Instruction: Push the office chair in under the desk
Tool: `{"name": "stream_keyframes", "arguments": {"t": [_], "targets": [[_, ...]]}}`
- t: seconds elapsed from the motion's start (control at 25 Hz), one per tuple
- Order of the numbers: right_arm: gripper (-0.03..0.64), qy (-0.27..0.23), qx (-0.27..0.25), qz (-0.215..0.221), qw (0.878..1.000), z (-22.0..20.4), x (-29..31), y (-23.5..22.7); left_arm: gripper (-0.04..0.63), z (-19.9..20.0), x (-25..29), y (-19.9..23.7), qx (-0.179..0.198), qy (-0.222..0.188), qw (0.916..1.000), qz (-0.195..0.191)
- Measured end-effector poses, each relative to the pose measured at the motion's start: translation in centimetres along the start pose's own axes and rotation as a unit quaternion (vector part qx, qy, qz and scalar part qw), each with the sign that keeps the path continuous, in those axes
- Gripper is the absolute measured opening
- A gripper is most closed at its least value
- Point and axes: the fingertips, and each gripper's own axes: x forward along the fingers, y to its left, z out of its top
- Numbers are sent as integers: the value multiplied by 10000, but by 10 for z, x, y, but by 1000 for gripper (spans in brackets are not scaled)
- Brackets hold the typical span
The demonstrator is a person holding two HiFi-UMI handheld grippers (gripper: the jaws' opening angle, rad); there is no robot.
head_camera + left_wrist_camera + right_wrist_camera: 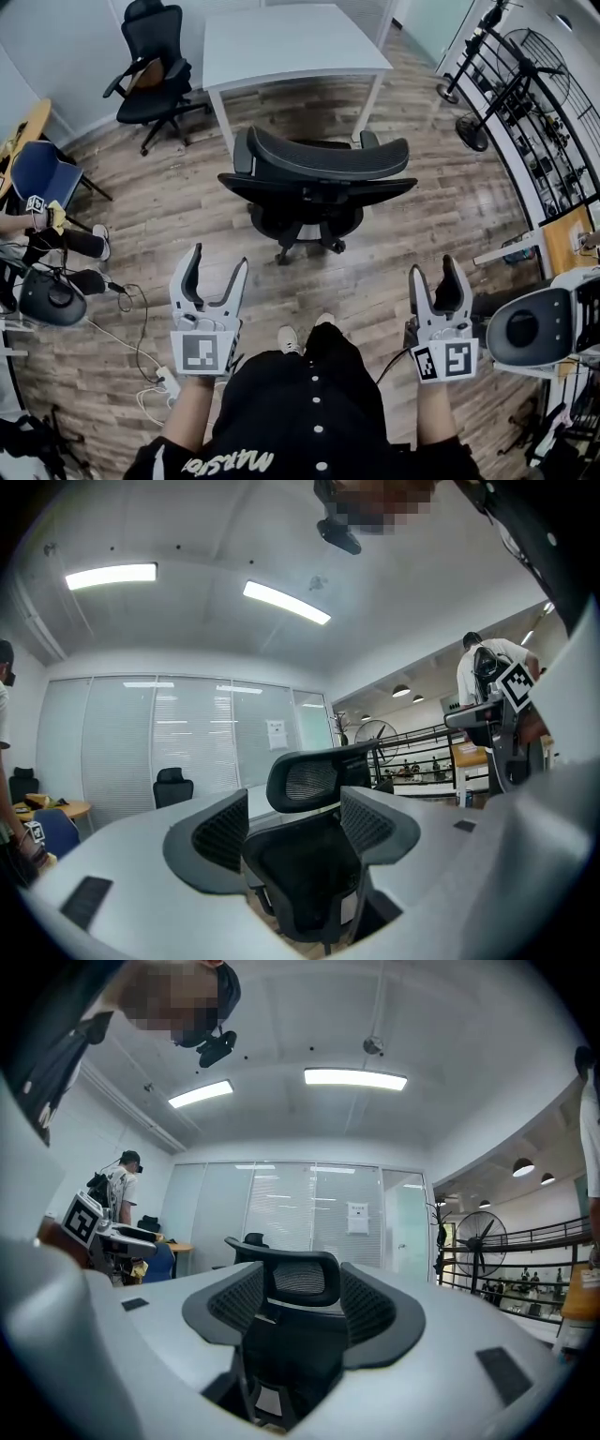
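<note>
Office chair [319,167] facing desk [281,42] (not under)

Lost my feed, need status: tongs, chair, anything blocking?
Left tongs and right tongs open, empty, short of the office chair. Chair outside the desk, backrest toward us. Second chair off to the side, not blocking.

Black mesh office chair [314,169]: seat and wheeled base largely hidden beneath backrest. Both gripper views: its base cut off low in frame.
</note>
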Motion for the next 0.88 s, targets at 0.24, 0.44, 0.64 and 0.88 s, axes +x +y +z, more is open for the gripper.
{"name": "stream_keyframes", "arguments": {"t": [0.24,0.44,0.64,0.88], "targets": [[261,81,-77,64,9999,-2,15,-4,313,3,14,-5,-193,-108,9997,-90],[261,79,-241,220,9994,-3,38,-8,313,6,30,-3,-96,-99,9999,-49],[261,71,-546,426,9976,3,65,-12,313,15,52,-5,52,-106,9999,-101],[261,158,-897,698,9934,1,90,-13,313,24,78,-11,258,-156,9994,-154]]}}
